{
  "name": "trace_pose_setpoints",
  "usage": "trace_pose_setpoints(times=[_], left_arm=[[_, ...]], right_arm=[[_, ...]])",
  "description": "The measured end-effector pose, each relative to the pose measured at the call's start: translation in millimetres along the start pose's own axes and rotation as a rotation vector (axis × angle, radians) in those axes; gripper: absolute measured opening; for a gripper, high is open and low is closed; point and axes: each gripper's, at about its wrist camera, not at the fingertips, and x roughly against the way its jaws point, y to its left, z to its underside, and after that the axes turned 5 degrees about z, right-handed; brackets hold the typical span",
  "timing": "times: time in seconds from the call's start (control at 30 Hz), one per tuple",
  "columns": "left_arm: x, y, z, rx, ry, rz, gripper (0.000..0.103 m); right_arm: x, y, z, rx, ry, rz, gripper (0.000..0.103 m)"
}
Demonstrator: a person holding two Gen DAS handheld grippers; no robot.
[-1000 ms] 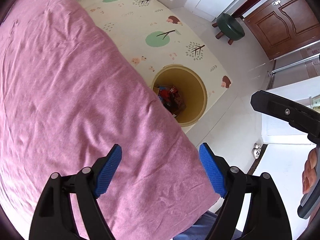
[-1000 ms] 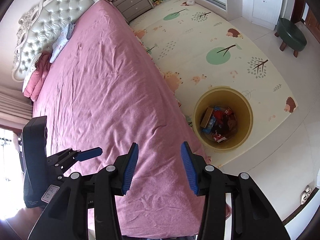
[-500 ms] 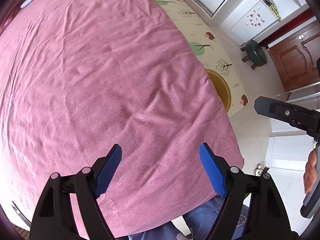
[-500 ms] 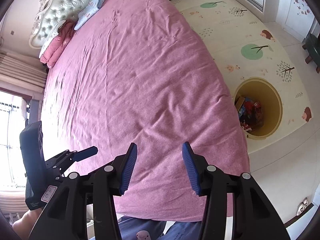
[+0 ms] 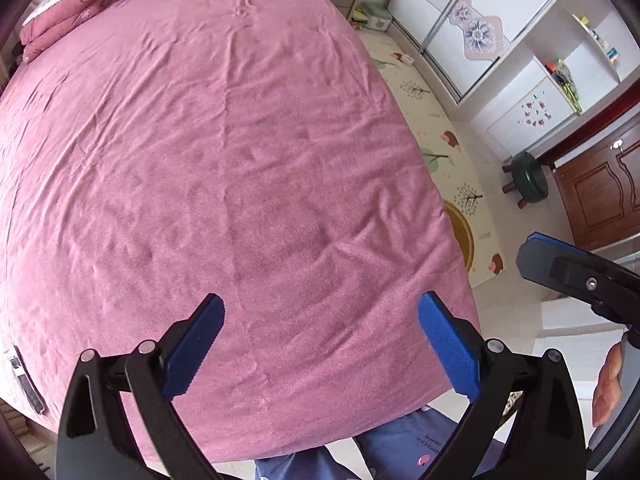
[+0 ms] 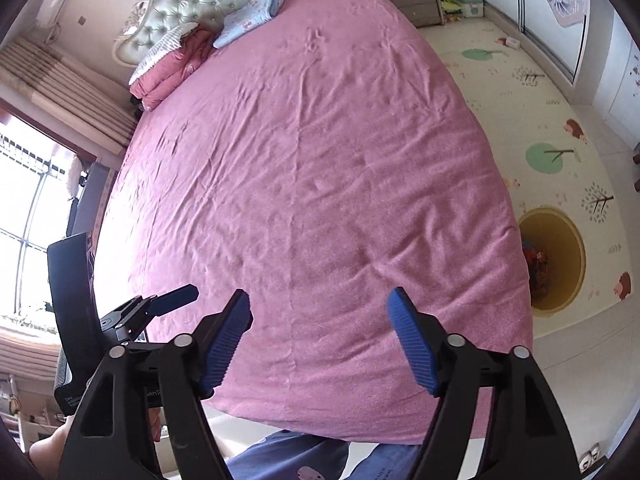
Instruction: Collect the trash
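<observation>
A yellow bin [image 6: 554, 260] stands on the play mat beside the bed's right edge, with colourful trash [image 6: 536, 264] inside; in the left wrist view only its rim [image 5: 464, 236] peeks past the bedspread. My left gripper [image 5: 320, 312] hangs over the foot of the pink bed, its jaws opening wide with nothing between them. My right gripper [image 6: 318, 304] hovers over the same end, jaws opening and empty. Each gripper shows at the edge of the other's view. No loose trash shows on the bedspread.
The pink bedspread [image 6: 312, 160] fills both views, with folded blankets and pillows [image 6: 192, 52] at the tufted headboard. A green stool [image 5: 530, 178] and a brown door [image 5: 596, 196] stand at the right. The person's blue trousers [image 5: 400, 444] are at the bed's foot.
Both grippers have pulled back from the bin and risen over the bed's foot, so the bin has slid to the right edge. Both pairs of jaws have spread wider.
</observation>
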Motion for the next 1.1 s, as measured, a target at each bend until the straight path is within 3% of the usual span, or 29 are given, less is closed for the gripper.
trace_pose_setpoints(times=[0.2, 0.47, 0.87, 1.1], left_arm=[[75, 4, 1, 0.027, -0.19, -0.091, 0.099], [137, 4, 13, 0.062, -0.344, -0.19, 0.099], [172, 5, 27, 0.105, -0.432, -0.237, 0.099], [174, 2, 24, 0.089, -0.439, -0.243, 0.099]], right_arm=[[50, 36, -6, 0.058, -0.132, -0.007, 0.088], [81, 67, 0, 0.108, -0.211, 0.007, 0.093], [100, 87, 8, 0.156, -0.305, 0.02, 0.094], [104, 72, 6, 0.084, -0.329, 0.037, 0.094]])
